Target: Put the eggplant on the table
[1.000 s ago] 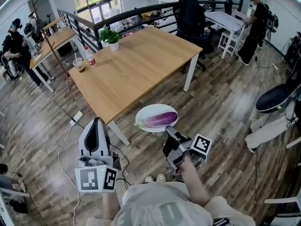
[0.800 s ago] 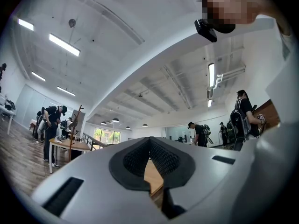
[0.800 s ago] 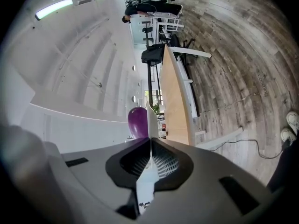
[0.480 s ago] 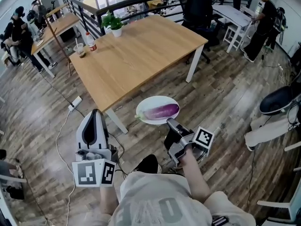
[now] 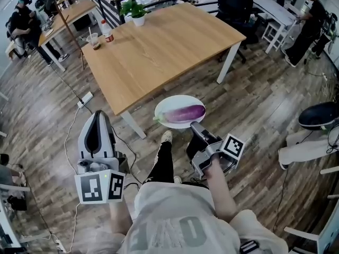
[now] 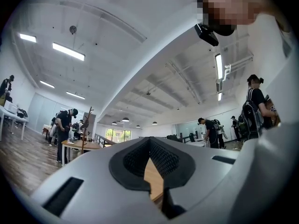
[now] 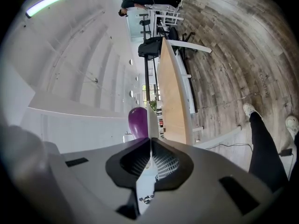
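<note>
- Progress: carry phase, judged roughly halfway. The eggplant (image 5: 183,113) lies on a white plate (image 5: 175,100) held in the air just beyond the right tool (image 5: 195,125), short of the bench (image 5: 159,46) edge and above the plank floor (image 5: 254,105). Nothing has been set down.
- Left to do: bring the plate over the benchtop ahead of the tool, lower it and release.
- Right tool: pressed onto the near rim of the plate. In the right gripper view the thin rim runs edge-on between the ribbed pads, with the eggplant's rounded end beyond the tip.
- Left tool (image 5: 98,114): pressed together at the tip and empty, held well to the side of the plate. Only the bench shows past it.
- Eggplant: glossy purple skin, long blunt-ended body, green stalk end pointing away from the right tool's side.
- Plate: smooth, shallow, round, ceramic or plastic; cannot tell which.
- Bench: pale wood top, flat and matt, on white legs.
</note>
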A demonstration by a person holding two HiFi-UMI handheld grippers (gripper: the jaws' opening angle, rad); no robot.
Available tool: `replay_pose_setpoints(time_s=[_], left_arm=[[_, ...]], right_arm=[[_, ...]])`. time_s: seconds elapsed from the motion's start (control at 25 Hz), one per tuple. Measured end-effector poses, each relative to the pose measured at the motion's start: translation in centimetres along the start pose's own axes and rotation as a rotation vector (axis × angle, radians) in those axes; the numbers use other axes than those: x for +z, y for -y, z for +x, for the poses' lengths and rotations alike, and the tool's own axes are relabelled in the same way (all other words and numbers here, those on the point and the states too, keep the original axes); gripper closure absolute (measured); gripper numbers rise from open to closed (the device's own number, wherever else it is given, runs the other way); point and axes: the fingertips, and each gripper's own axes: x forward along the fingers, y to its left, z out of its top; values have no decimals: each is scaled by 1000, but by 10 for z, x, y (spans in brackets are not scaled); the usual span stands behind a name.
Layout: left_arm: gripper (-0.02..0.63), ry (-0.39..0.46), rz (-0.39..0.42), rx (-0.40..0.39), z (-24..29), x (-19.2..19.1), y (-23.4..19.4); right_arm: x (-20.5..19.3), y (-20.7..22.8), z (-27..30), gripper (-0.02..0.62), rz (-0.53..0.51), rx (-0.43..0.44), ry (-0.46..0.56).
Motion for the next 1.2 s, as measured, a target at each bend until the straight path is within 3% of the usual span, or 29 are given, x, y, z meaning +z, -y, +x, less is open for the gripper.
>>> replay_pose_setpoints(time_s=[0.52, 0.92, 1.2], left_arm=[[597, 34, -28, 38, 41, -50, -21], [597, 11, -33, 65, 147, -46, -97], [597, 27, -6, 32, 223, -44, -127]], right_arm=[[32, 20, 57, 569, -41, 8, -47], [50, -21, 185, 570, -53, -13, -79], [67, -35, 260, 571, -45, -12, -65]])
